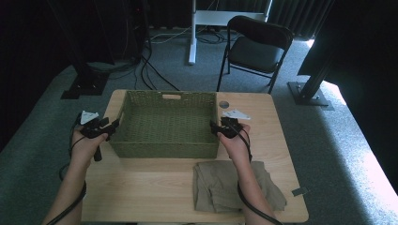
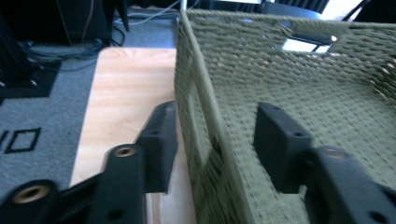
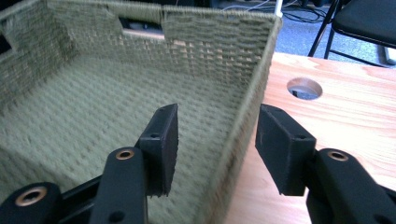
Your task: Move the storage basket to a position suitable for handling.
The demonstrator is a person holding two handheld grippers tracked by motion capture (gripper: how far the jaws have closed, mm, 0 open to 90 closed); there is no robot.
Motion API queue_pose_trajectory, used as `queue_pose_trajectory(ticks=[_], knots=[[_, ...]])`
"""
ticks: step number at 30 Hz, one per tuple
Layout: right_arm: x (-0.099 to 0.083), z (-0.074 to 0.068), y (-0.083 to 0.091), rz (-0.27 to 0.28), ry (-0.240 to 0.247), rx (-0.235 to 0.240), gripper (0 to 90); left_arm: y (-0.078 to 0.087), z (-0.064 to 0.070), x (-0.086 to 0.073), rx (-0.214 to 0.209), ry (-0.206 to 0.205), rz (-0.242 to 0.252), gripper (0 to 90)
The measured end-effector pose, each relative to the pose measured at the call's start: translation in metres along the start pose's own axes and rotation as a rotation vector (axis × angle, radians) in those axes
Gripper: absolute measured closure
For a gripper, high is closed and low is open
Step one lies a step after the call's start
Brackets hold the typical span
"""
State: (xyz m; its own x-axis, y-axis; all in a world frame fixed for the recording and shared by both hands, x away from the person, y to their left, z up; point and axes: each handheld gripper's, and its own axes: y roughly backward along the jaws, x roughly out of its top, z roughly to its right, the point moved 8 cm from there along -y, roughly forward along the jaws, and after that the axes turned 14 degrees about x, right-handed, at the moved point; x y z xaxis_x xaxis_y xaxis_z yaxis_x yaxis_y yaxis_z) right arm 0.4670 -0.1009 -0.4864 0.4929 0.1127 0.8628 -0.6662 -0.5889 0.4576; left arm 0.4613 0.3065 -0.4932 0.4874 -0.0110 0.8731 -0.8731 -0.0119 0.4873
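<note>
Two grippers straddle opposite side walls of a woven green basket (image 1: 165, 123) that sits on the far half of the wooden bench (image 1: 141, 183), its open top up and its inside bare. The left gripper (image 1: 109, 126) comes in at the basket's left wall, the right gripper (image 1: 215, 127) at its right wall, each held in one of the person's hands; taking both short sides at once looks like the setup for lifting or shifting the basket level, since a wide, light container of this kind would tip if gripped from one side alone. In the left gripper view the fingers (image 2: 161, 140) stand apart with the wall's rim running up between them, one finger outside over the bench and the other inside over the woven floor; neither pad clearly presses the weave. The right gripper view shows the same arrangement mirrored: its fingers (image 3: 163, 144) are spread, one inside the basket, the other outside above the bench, the rim passing between them with a gap on each side. So both pairs are placed around the walls but not yet closed on them. A folded khaki cloth (image 1: 220, 187) lies on the near right part of the bench, under the person's right forearm and apart from the basket. A round hole (image 3: 304, 88) in the benchtop sits just beyond the basket's right far corner.
</note>
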Motion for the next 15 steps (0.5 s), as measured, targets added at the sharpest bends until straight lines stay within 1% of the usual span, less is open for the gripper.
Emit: queue_pose_trajectory(ticks=[1,2,3,4,5,8,9,11,13,14,15], knots=[[0.001,0.000,-0.003,-0.001,0.000,-0.007,48.7,-0.004,0.001,0.001,0.006,-0.009,-0.005,50.5],[0.003,0.000,-0.005,0.002,-0.007,-0.017,48.9,-0.007,0.001,0.002,0.015,-0.009,-0.013,50.5],[0.004,0.001,-0.008,0.008,-0.010,-0.028,49.1,-0.011,0.001,0.002,0.027,-0.022,-0.016,50.5],[0.005,0.002,-0.011,0.007,-0.013,-0.039,49.0,-0.015,0.001,0.002,0.033,-0.022,-0.019,50.5],[0.005,0.004,-0.014,0.002,-0.019,-0.049,48.9,-0.018,0.002,0.002,0.035,-0.011,-0.024,50.5],[0.002,0.010,-0.023,-0.011,-0.055,-0.083,49.2,-0.027,0.004,0.001,0.045,-0.008,-0.029,50.6],[0.001,0.012,-0.026,-0.018,-0.067,-0.099,51.0,-0.029,0.005,0.000,0.046,-0.010,-0.034,51.0],[-0.003,0.016,-0.031,-0.019,-0.086,-0.121,52.0,-0.033,0.007,-0.002,0.044,-0.026,-0.039,51.2],[-0.006,0.019,-0.035,-0.020,-0.092,-0.146,54.7,-0.037,0.009,-0.003,0.052,-0.040,-0.034,55.0],[-0.006,0.020,-0.037,-0.016,-0.094,-0.157,55.8,-0.039,0.009,-0.004,0.059,-0.039,-0.037,55.4],[-0.007,0.021,-0.039,-0.020,-0.097,-0.165,57.8,-0.040,0.010,-0.004,0.059,-0.040,-0.037,57.9]])
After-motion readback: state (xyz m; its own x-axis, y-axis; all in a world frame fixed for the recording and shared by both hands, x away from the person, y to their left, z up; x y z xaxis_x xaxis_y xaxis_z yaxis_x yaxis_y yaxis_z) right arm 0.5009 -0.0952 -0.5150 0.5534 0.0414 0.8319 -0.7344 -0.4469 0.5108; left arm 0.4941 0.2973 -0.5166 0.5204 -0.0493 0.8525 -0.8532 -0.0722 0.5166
